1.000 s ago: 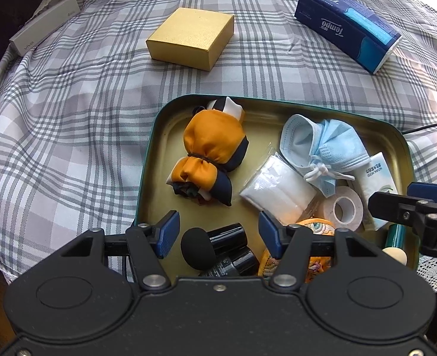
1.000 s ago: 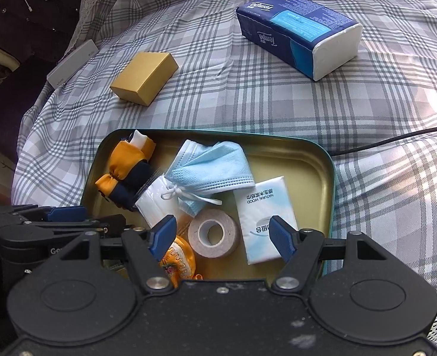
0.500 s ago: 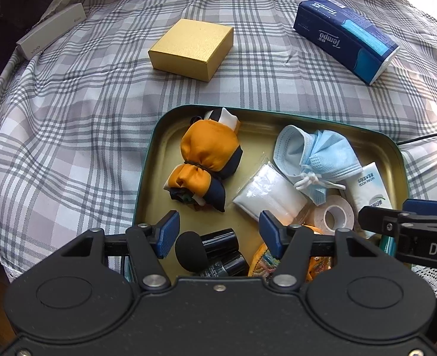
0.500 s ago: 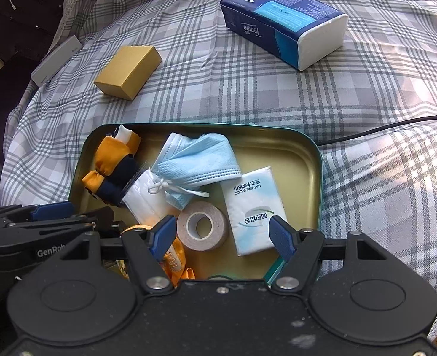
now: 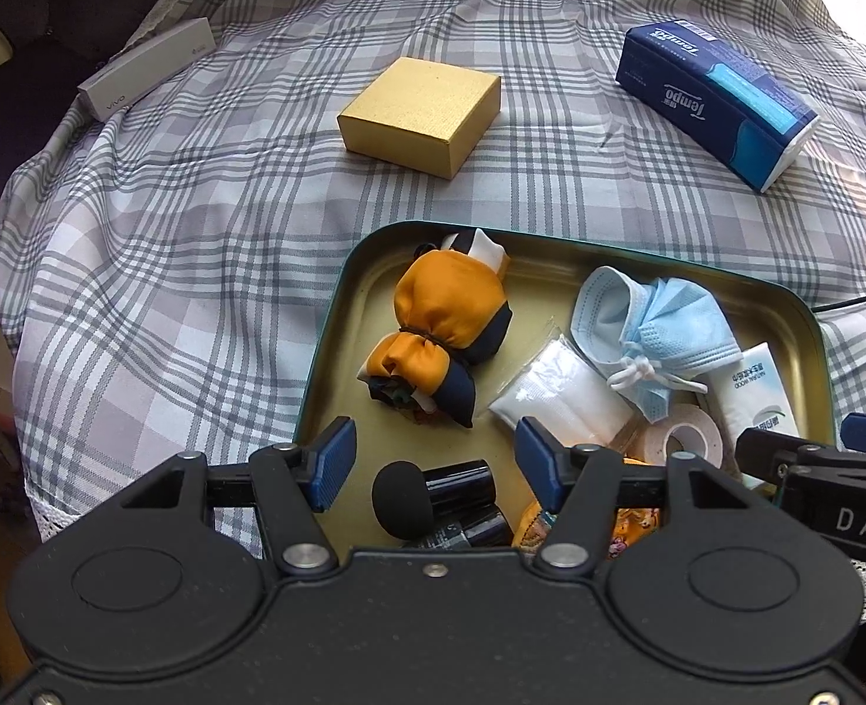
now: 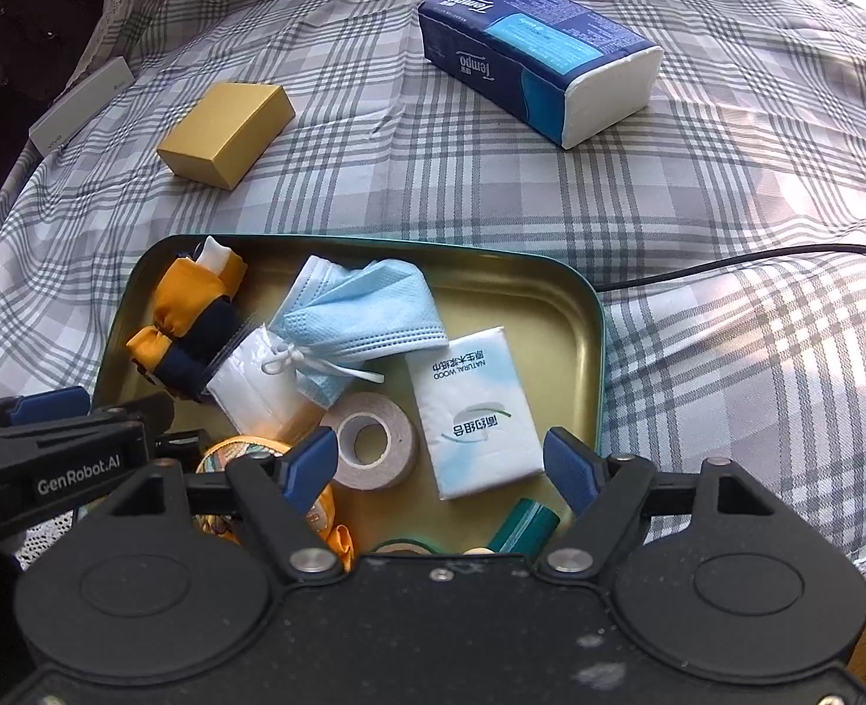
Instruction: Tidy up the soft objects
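Since a second ago, only the right gripper (image 6: pixel 440 464) has changed, its jaws opening wider over the tin (image 6: pixel 591 317). Left to right inside: orange bundle (image 5: pixel 447 332), blue mask (image 5: pixel 656 329), tissue pack (image 6: pixel 471 411). Left gripper (image 5: pixel 430 461) hangs spread, empty.

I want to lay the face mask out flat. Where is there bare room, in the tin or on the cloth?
In the tin tray only the far right corner is bare, beyond the tissue packet; the rest is crowded around the face mask. On the plaid cloth, open patches lie between the gold box and the Tempo tissue pack, and right of the tray.
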Motion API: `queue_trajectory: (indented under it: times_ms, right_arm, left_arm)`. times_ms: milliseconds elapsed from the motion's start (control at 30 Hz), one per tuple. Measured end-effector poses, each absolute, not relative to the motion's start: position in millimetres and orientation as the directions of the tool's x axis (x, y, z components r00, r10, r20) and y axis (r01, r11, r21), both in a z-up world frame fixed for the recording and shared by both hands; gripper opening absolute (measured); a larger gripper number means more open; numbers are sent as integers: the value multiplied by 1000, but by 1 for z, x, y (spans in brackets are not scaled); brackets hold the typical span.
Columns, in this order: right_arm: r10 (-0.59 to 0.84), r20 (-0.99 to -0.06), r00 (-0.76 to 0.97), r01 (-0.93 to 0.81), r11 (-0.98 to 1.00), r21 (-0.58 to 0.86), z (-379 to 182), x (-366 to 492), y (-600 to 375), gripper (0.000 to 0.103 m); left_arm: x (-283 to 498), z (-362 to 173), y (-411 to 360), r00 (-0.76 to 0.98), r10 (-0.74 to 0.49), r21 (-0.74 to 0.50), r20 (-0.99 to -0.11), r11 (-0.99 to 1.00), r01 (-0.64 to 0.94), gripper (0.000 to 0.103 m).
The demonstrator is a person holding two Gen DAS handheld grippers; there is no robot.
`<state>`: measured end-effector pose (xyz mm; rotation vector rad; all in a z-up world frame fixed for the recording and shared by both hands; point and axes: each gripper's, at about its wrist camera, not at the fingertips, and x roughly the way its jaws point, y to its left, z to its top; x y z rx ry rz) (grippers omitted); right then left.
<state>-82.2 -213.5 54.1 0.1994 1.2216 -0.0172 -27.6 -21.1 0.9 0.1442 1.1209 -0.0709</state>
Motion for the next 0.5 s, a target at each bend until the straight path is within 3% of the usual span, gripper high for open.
queue_trajectory:
  times_ms: [200, 500]
  right_arm:
    - [14, -938, 347, 169, 983, 77, 52, -80, -213, 76]
    - [6, -940, 341, 141, 988, 58, 51, -78, -210, 76]
  left_arm:
    - [-26, -2, -26, 427, 38, 104, -904, 986, 134, 58]
    - [-23, -6, -27, 406, 31, 94, -913, 986, 138, 57]
